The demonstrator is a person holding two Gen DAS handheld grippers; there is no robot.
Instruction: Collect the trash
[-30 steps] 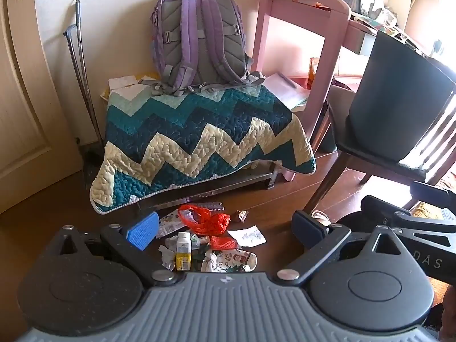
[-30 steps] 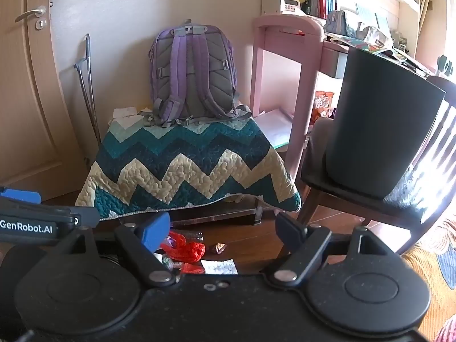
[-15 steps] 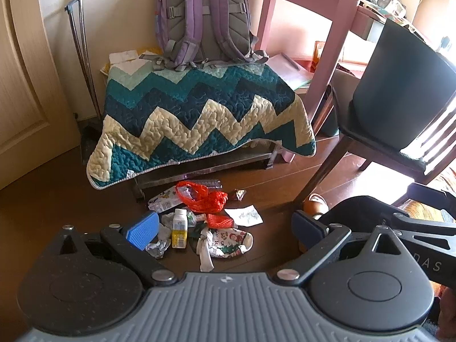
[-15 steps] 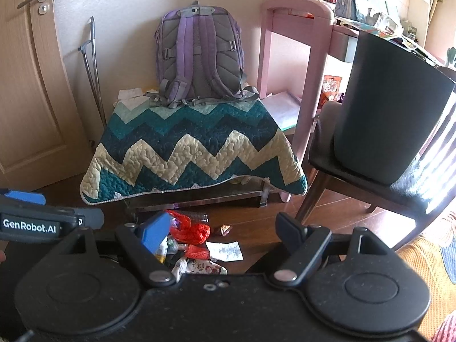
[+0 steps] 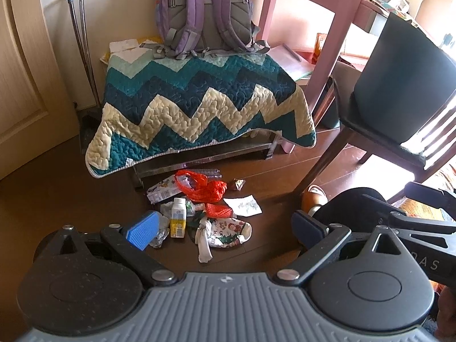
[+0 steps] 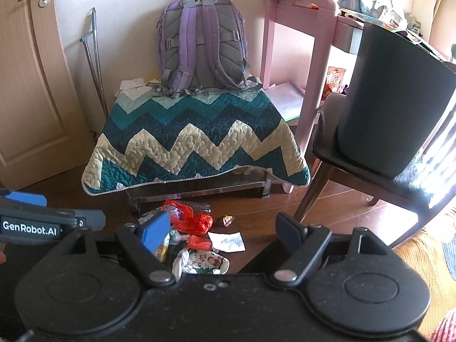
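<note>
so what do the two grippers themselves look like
The left gripper has a ribbed grey body, two round black discs, black linkage arms with silver pivots and blue ridged pads. The right gripper is matte black throughout with blue pads. A white "GenRobot.AI" label marks the left gripper's side.

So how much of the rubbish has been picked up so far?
None that shows. The red bag, small bottle, paper slip and patterned wrapper all lie on the floor. The left tool and right tool are open and empty above the pile. Everything remains; the dark bin waits on the chair.
</note>
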